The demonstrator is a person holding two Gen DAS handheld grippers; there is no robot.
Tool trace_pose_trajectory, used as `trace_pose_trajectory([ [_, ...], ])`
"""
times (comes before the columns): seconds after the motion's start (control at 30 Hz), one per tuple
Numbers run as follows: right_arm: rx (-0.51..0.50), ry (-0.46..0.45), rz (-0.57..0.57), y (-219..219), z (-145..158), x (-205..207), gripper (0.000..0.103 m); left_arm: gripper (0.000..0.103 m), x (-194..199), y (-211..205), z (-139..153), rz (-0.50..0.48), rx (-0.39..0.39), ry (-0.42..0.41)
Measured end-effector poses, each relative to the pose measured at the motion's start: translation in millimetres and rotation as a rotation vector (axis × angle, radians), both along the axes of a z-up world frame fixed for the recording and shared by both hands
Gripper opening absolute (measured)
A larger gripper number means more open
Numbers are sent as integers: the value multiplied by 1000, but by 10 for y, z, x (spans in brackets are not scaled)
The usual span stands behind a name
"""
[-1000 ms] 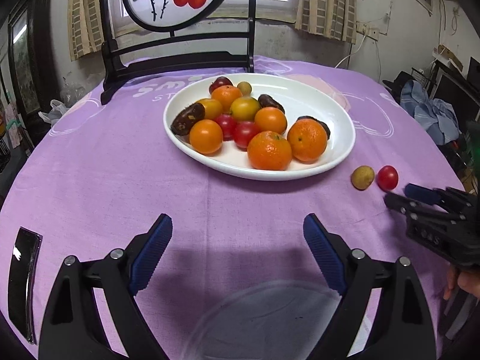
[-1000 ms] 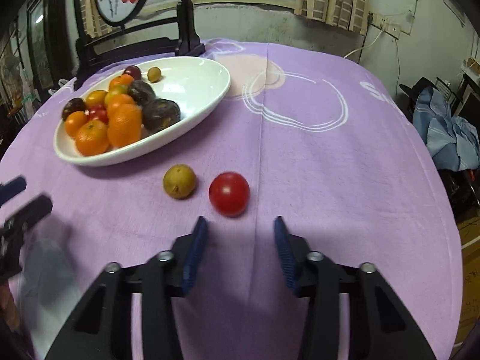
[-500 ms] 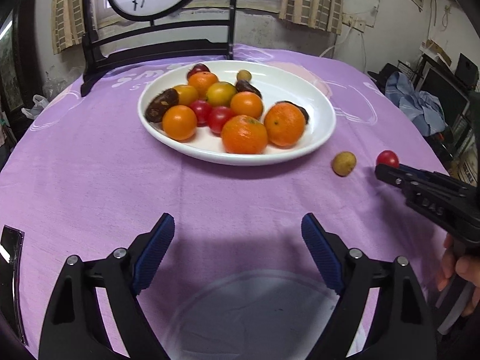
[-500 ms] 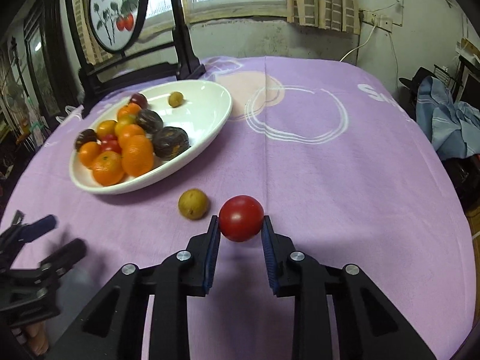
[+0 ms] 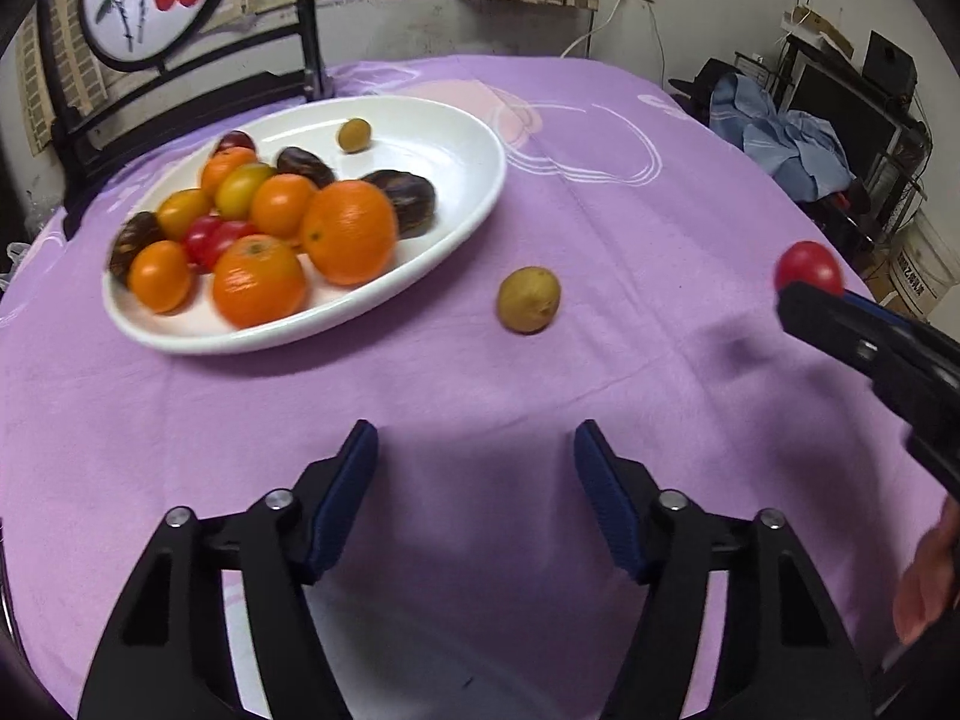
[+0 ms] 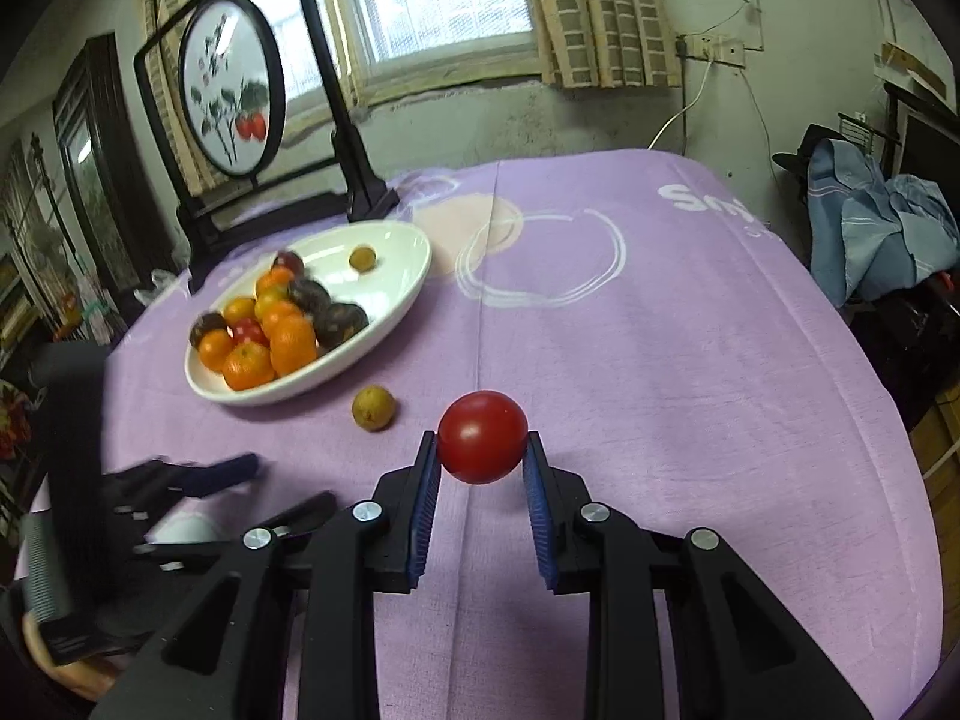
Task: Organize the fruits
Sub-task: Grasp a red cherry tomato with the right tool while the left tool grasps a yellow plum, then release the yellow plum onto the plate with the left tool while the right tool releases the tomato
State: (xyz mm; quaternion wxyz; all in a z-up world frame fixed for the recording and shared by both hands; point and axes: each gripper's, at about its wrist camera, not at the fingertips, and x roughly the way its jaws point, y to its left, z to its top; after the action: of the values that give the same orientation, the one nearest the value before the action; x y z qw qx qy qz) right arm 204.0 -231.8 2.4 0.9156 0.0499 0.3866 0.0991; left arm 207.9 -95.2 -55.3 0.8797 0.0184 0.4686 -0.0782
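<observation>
- White oval plate [image 5: 474, 192], left part of the worktop [image 5: 600, 192], which is covered in purple cloth: holds a heap of oranges [image 5: 348, 231], smaller orange and yellow fruits, red tomatoes, dark brown fruits; one small olive-brown fruit [image 5: 354, 135] lies apart toward the far rim. Contents slightly blurred.
- Left hand-held gripper [image 5: 474, 462], low centre of the left wrist view: blue-padded fingers spread, nothing between them; its jaws have just been closing. It points over bare cloth, short of the loose fruit.
- Loose olive-brown fruit [image 5: 528, 300]: round, dull, speckled skin; rests on the cloth just beside the plate's right edge, ahead of the left hand-held gripper and between the plate and the right one.
- Red tomato [image 6: 482, 445]: round, smooth, glossy, with a light highlight; pinched between the blue pads of the right hand-held gripper [image 6: 482, 456] at their tips, lifted clear of the cloth, to the right of the loose fruit.
- Right hand-held gripper: jaws clamped on the tomato from both sides.
</observation>
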Motion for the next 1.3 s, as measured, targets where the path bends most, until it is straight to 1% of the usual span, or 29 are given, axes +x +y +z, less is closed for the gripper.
trace_pose_trajectory([
  [0.1,3,-2,4,-45,3,13,28,63,174,-75,-22,19,21,-10],
  [0.23,51,18,-16,-154,6,67,28,63,367,-170,-32,31,36,-18],
  [0.27,48,14,-18,-163,15,63,28,61,411,-199,-37,36,46,-26],
  [0.3,47,12,-17,-168,21,59,28,56,444,-223,-39,40,56,-38],
  [0.33,50,11,-15,-166,24,58,28,54,471,-254,-41,32,62,-50],
  [0.37,51,13,-9,-156,21,60,28,50,493,-280,-41,23,64,-55],
  [0.4,47,13,-5,-141,15,58,28,39,500,-297,-35,12,63,-59],
  [0.43,38,16,3,-112,3,59,28,34,498,-310,-21,-5,52,-59],
  [0.47,34,19,8,-100,-7,62,28,25,493,-311,-5,-18,39,-56],
  [0.57,32,34,21,-58,-51,73,28,25,452,-256,21,-16,12,-35],
  [0.77,12,26,51,37,-57,37,28,25,211,-81,186,-41,22,-67],
  [0.87,-11,20,75,112,-73,25,28,25,36,91,324,-43,39,-101],
  [0.93,-28,25,97,190,-97,30,28,25,-52,272,414,-24,40,-122],
  [1.0,-25,33,112,242,-109,49,28,25,-90,442,480,-7,33,-124],
  [1.1,1,40,135,346,-71,89,28,25,-65,685,577,38,40,-131],
  [1.2,-17,10,177,550,57,153,28,25,17,877,689,69,35,-143],
  [1.3,-30,-14,205,762,193,311,28,25,205,1003,749,92,30,-140],
])
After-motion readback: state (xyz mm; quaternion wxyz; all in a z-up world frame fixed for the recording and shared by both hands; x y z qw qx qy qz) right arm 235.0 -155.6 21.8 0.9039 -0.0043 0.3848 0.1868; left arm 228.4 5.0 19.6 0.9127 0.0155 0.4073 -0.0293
